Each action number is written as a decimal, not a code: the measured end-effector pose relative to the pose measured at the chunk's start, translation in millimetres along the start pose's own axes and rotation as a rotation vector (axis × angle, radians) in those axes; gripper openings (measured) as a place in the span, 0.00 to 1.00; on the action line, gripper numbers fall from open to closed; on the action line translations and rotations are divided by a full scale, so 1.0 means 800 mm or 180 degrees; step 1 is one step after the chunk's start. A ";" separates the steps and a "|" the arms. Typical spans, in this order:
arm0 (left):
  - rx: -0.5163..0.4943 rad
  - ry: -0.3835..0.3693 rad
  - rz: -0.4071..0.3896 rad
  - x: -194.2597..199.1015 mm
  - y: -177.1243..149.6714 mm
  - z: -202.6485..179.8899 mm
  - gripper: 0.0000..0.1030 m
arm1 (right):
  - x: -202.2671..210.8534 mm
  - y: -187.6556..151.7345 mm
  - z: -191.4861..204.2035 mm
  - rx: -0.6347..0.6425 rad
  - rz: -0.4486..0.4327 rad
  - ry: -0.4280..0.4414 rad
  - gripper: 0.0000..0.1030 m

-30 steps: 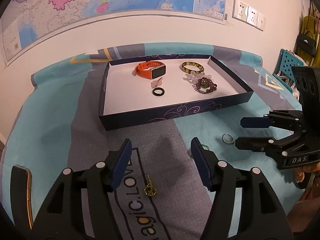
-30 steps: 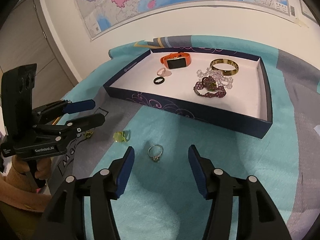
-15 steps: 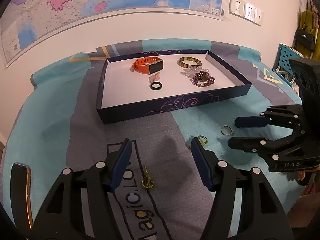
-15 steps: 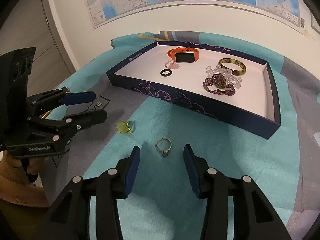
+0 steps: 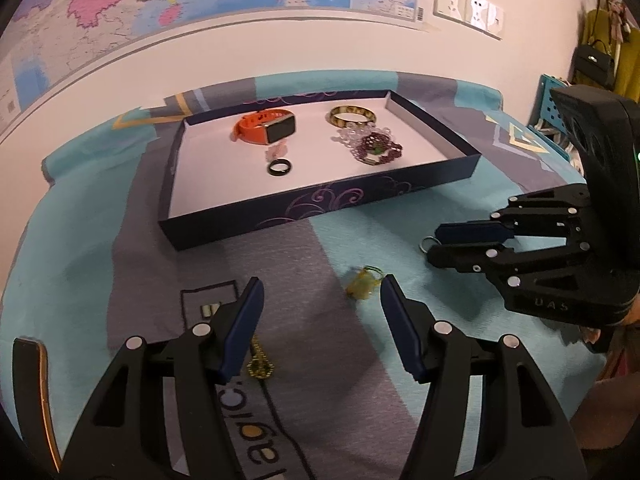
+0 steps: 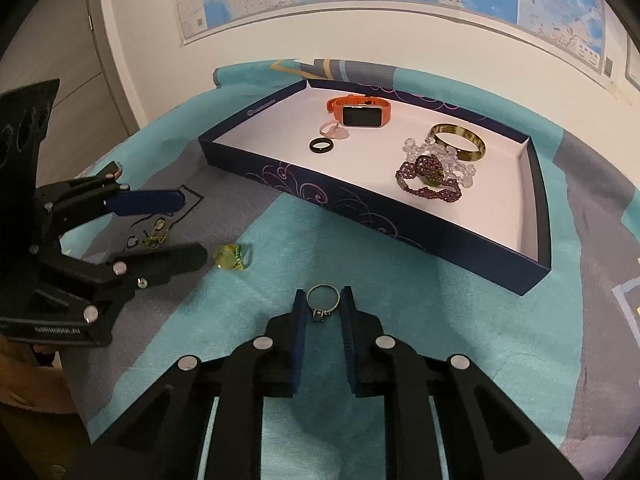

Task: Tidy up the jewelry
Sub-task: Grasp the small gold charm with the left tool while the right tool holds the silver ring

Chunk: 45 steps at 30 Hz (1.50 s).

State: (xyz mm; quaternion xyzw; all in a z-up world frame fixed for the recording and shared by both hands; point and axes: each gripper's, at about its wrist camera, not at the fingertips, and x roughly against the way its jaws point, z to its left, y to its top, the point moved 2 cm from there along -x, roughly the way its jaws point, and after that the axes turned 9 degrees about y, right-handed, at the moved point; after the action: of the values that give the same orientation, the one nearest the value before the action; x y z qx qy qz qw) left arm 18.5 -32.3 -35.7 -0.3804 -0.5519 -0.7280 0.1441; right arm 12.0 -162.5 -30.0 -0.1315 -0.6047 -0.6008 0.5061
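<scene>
The right gripper (image 6: 323, 312) had its blue-padded jaws drawn in on either side of a thin silver ring with a small stone setting (image 6: 323, 301), which lay flat on the teal and grey quilted cloth (image 6: 460, 340); the pads looked to be touching the band, though whether they truly pinched it I could not tell. The left gripper (image 5: 320, 320) hung with its jaws wide apart, a yellow-green stone ring with a green beaded band (image 5: 363, 283) lying just ahead of its right finger, and a small gold filigree pendant (image 5: 259, 364) by its left finger.

The dark blue shallow box with a white floor (image 5: 320, 210) sat well beyond, holding an orange-strapped smartwatch (image 5: 267, 126), a black ring (image 5: 280, 167), a gold bangle (image 5: 352, 115) and purple beaded bracelets (image 5: 376, 148).

The silver ring was probably very light, rigid and slick (metal on flat pads tends to twist or pop out). Squeezing across the band's sides, away from the stone, seemed the safest hold.
</scene>
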 end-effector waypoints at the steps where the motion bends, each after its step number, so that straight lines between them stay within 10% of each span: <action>1: -0.0009 -0.0020 0.0008 -0.001 0.000 -0.001 0.56 | 0.000 0.000 0.000 -0.0007 -0.0005 0.0006 0.15; 20: 0.0186 0.0025 0.0014 0.034 -0.032 0.054 0.52 | 0.020 -0.007 -0.017 -0.0299 -0.0203 0.0273 0.15; 36: 0.0132 0.0043 0.0235 0.009 -0.042 0.043 0.13 | 0.023 -0.006 -0.015 -0.0285 -0.0225 0.0283 0.15; 45: 0.0194 0.0007 0.0230 0.011 -0.041 0.045 0.13 | 0.027 -0.007 -0.017 -0.0294 -0.0241 0.0264 0.15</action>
State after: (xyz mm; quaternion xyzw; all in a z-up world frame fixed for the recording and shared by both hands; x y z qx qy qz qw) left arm 6.5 14.0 -48.8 -0.3947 -0.5596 -0.7056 0.1824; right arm 4.3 -185.3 -19.6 -0.1068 -0.5593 -0.6517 0.5010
